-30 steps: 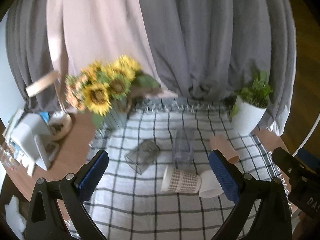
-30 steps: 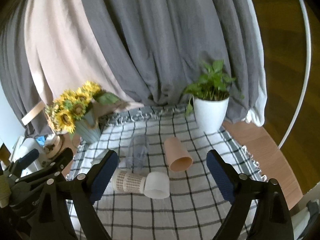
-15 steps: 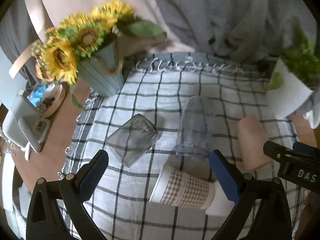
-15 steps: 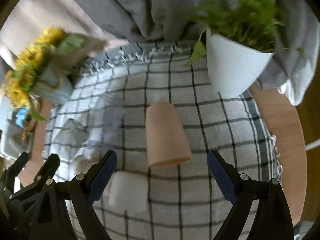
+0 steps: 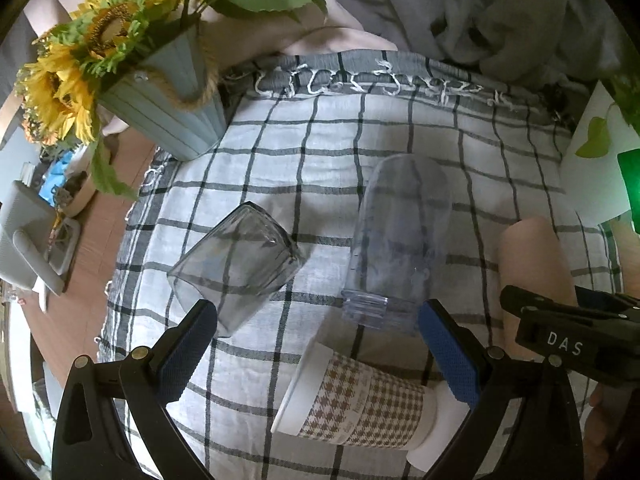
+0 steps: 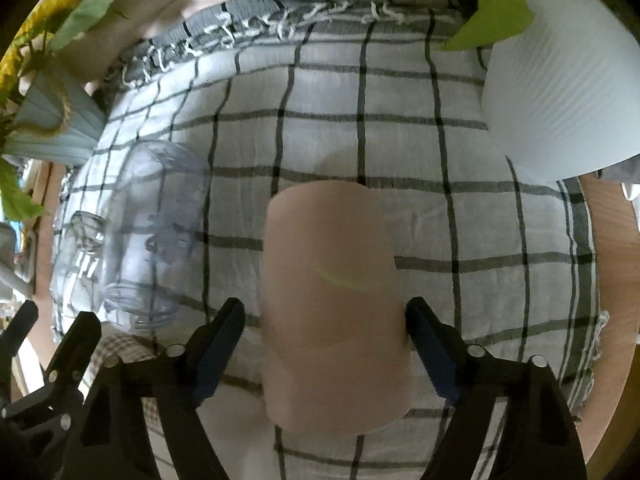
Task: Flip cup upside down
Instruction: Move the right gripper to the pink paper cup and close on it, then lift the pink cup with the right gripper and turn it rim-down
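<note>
Pink cup (image 6: 332, 300) lies sideways between the right gripper (image 6: 326, 344)'s wide jaws — left gripper (image 5: 320, 344) gapes, holding nothing.

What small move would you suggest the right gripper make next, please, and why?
Probably close the right gripper on the pink cup: the cup lies on its side between the open fingers, one finger near its wall, the other apart.

Soft, even daylight, rather dim, with faint shadows under the lying cups. Both fisheye views bow the checked cloth (image 5: 280, 184) strongly and go black at the corners. The right wrist view is smeared (motion blur); a green glare (image 5: 630, 188) marks the left view's right edge.
</note>
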The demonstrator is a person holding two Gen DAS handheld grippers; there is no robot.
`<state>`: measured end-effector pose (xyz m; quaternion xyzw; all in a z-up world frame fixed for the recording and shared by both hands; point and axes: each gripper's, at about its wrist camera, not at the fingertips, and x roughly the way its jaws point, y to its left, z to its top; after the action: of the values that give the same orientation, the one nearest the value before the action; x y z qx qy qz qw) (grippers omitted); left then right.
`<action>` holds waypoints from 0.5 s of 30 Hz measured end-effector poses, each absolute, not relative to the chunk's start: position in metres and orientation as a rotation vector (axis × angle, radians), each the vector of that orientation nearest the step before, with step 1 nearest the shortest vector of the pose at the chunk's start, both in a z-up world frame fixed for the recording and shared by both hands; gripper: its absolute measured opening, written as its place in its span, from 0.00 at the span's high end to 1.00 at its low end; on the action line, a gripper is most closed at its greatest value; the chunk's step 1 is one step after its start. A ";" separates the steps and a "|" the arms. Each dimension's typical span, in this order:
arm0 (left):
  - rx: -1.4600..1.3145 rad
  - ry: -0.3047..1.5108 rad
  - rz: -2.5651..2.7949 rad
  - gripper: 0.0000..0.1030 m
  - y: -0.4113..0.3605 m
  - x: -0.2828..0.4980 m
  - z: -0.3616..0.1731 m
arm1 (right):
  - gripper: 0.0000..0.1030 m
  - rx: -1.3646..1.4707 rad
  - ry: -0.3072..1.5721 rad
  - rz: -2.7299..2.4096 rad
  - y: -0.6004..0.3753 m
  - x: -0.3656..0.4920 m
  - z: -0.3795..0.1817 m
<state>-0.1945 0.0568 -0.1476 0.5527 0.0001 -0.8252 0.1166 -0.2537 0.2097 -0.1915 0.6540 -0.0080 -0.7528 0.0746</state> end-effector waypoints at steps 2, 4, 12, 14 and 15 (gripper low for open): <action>1.622 -0.011 -2.417 0.01 0.058 -0.196 -0.149 | 0.30 1.956 -0.025 -2.262 0.211 -0.253 -0.191; 1.631 -0.010 -2.421 0.01 0.058 -0.195 -0.149 | 0.30 1.949 -0.021 -2.268 0.211 -0.252 -0.189; 1.601 0.021 -2.519 0.01 0.051 -0.179 -0.126 | 0.30 1.816 -0.048 -2.448 0.219 -0.220 -0.142; 1.608 0.051 -2.559 0.01 0.047 -0.168 -0.118 | 0.31 1.751 -0.066 -2.501 0.219 -0.203 -0.120; 1.615 0.063 -2.573 0.01 0.044 -0.163 -0.115 | 0.31 1.721 -0.081 -2.522 0.221 -0.193 -0.110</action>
<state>-0.1629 0.0443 -0.1151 0.5308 0.0208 -0.8457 0.0514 -0.1934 0.2208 -0.1096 0.5629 -0.0264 -0.8249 0.0436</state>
